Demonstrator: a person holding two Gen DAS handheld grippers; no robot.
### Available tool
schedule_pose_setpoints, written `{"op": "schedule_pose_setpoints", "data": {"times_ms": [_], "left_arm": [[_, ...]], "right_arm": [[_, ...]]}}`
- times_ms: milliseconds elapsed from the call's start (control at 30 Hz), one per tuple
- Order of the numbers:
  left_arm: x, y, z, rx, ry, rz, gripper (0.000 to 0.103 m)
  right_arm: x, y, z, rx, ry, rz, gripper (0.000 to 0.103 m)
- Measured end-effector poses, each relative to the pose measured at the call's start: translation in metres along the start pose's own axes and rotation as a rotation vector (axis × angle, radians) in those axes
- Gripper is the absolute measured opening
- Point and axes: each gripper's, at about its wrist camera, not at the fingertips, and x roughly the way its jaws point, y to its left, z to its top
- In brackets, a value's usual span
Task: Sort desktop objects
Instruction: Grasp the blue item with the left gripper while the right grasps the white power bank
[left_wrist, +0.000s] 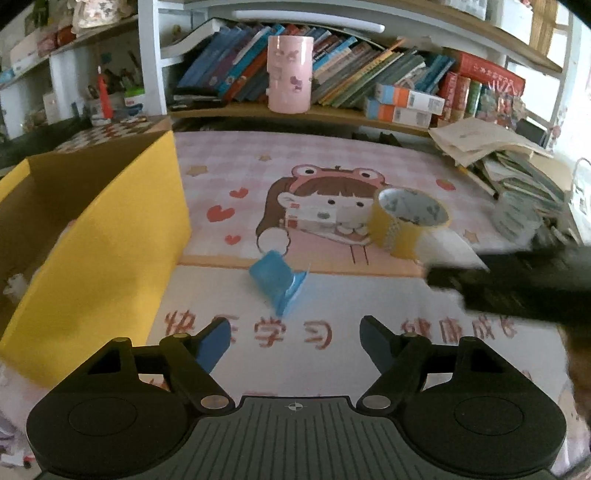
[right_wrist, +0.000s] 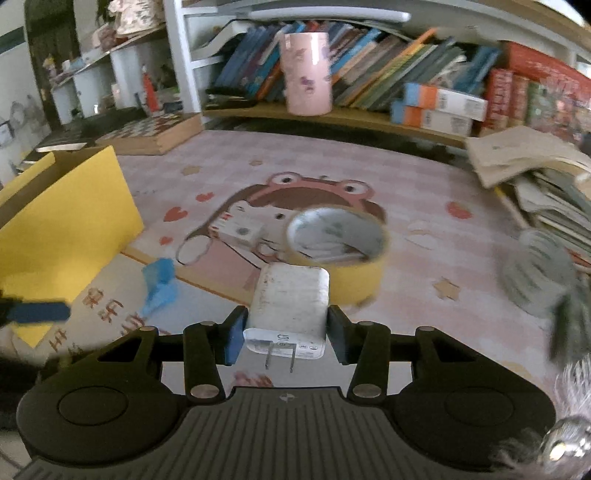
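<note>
My left gripper (left_wrist: 295, 325) is open and holds nothing, low over the pink cartoon desk mat (left_wrist: 332, 166). Just ahead of it lies a small blue plastic piece (left_wrist: 275, 280). My right gripper (right_wrist: 287, 314) is shut on a white charger plug (right_wrist: 291, 299), prongs facing the camera; the left wrist view shows that charger (left_wrist: 450, 247) blurred at the right. A yellow tape roll (left_wrist: 406, 221) stands just behind the charger (right_wrist: 340, 251). A small white box (right_wrist: 240, 230) and a clear ring (right_wrist: 194, 249) lie mid-mat.
An open yellow cardboard box (left_wrist: 92, 258) stands at the left of the mat. A pink cylinder (left_wrist: 290, 74) sits on the bookshelf at the back. A heap of books (left_wrist: 517, 166) and a grey roll (left_wrist: 517, 218) crowd the right side.
</note>
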Motion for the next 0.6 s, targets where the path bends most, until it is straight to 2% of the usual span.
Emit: {"op": "schedule_pose_setpoints", "data": {"times_ms": [267, 467, 533, 600], "left_arm": [[0.036, -0.003, 0.019, 0.0, -0.005, 0.051, 0.073], [0.064, -0.001, 0.026, 0.008, 0.039, 0.076, 0.061], [0.07, -0.001, 0.026, 0.011, 0.049, 0.083, 0.051], [0.074, 0.001, 0.025, 0.008, 0.05, 0.078, 0.047]], "right_arm": [[-0.009, -0.014, -0.027, 0.054, 0.046, -0.049, 0.043], [-0.011, -0.014, -0.036, 0.056, 0.062, -0.056, 0.043], [-0.01, -0.014, -0.038, 0.054, 0.069, -0.06, 0.043], [-0.009, -0.015, -0.04, 0.055, 0.076, -0.064, 0.043]]}}
